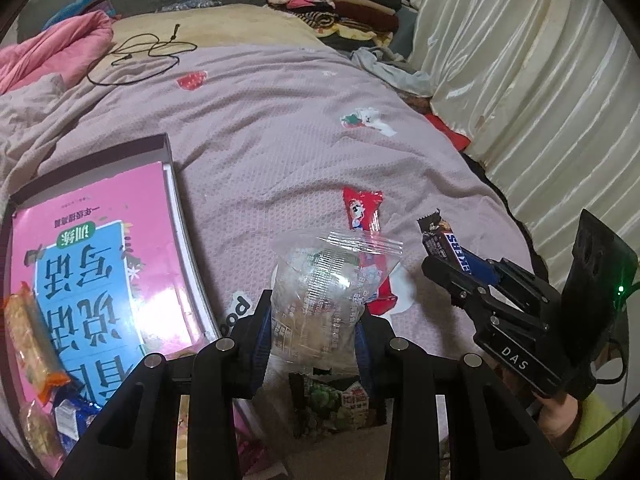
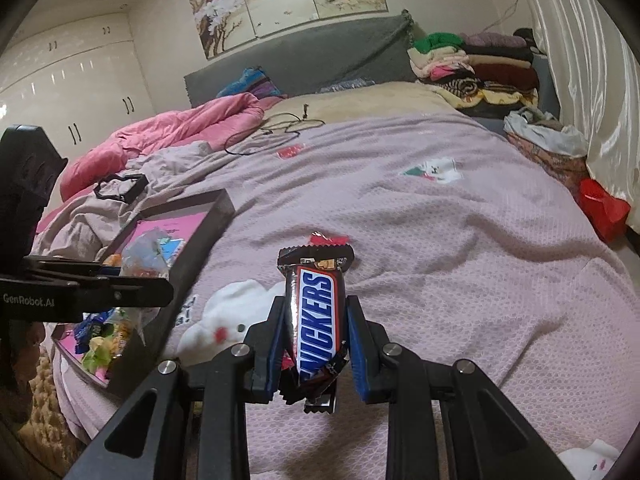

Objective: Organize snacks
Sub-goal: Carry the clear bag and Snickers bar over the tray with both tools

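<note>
My left gripper [image 1: 312, 320] is shut on a clear plastic snack packet [image 1: 320, 296], held above the bed just right of the tray. My right gripper [image 2: 316, 320] is shut on a Snickers bar [image 2: 316, 312] and holds it above the bedspread; it also shows in the left wrist view [image 1: 448, 276] with the bar [image 1: 444, 240]. A red snack bar [image 1: 362, 212] lies on the bedspread beyond the packet. A dark tray [image 1: 166, 148] holds a pink book [image 1: 96, 248] and several wrapped snacks [image 1: 32, 336]. A green snack pack [image 1: 332, 404] lies under my left gripper.
The tray [image 2: 224, 204] sits at the bed's left side in the right wrist view. A black cable [image 1: 140, 54] lies far up the bed. A pink quilt [image 2: 168, 132], folded clothes [image 2: 472, 64] and a curtain [image 1: 520, 100] border the bed.
</note>
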`<state>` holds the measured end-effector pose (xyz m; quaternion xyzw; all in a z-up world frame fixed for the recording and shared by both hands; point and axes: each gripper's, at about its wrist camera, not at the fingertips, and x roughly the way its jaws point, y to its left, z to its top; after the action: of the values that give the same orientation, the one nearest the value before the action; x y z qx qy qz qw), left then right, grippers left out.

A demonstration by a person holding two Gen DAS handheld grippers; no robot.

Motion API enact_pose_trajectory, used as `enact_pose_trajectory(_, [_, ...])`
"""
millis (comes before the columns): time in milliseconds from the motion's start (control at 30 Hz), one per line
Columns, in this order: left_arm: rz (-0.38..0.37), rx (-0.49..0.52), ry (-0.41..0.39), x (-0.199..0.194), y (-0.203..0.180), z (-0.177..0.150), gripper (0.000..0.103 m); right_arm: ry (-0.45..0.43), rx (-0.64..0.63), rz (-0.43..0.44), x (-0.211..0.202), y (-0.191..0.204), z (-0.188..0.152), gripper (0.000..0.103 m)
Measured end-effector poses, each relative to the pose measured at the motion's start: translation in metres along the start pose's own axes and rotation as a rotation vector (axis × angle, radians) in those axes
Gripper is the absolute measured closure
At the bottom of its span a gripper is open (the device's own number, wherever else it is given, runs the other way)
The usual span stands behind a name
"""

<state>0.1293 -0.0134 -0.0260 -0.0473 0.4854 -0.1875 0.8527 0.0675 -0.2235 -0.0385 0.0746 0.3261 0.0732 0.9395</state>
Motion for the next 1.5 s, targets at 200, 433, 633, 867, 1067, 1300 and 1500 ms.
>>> enact_pose_trajectory(200, [0.007, 0.006, -0.025, -0.016, -0.002, -0.002, 0.066, -0.034, -0.035, 0.018, -0.013, 0.015, 0.001, 0.075])
enact_pose_trajectory(433, [0.03, -0.006, -0.054, -0.036, 0.002, -0.008, 0.066, -0.048, -0.073, 0.028, -0.019, 0.03, 0.002, 0.075])
enact_pose_trajectory(633, [0.039, -0.025, -0.074, -0.051, 0.008, -0.013, 0.066, -0.07, -0.109, 0.055, -0.028, 0.047, 0.001, 0.075])
enact_pose_trajectory(867, [0.047, -0.037, -0.087, -0.064, 0.013, -0.018, 0.066, -0.079, -0.191, 0.111, -0.035, 0.082, -0.006, 0.075])
enact_pose_trajectory(1067, [0.05, -0.045, -0.097, -0.075, 0.018, -0.024, 0.066, -0.08, -0.244, 0.148, -0.04, 0.108, -0.011, 0.075])
enact_pose_trajectory(1300, [0.064, -0.062, -0.117, -0.091, 0.026, -0.03, 0.066, -0.08, -0.263, 0.18, -0.045, 0.126, -0.014, 0.075])
enact_pose_trajectory(1500, [0.079, -0.082, -0.127, -0.103, 0.036, -0.037, 0.066, -0.083, -0.272, 0.197, -0.048, 0.136, -0.015, 0.075])
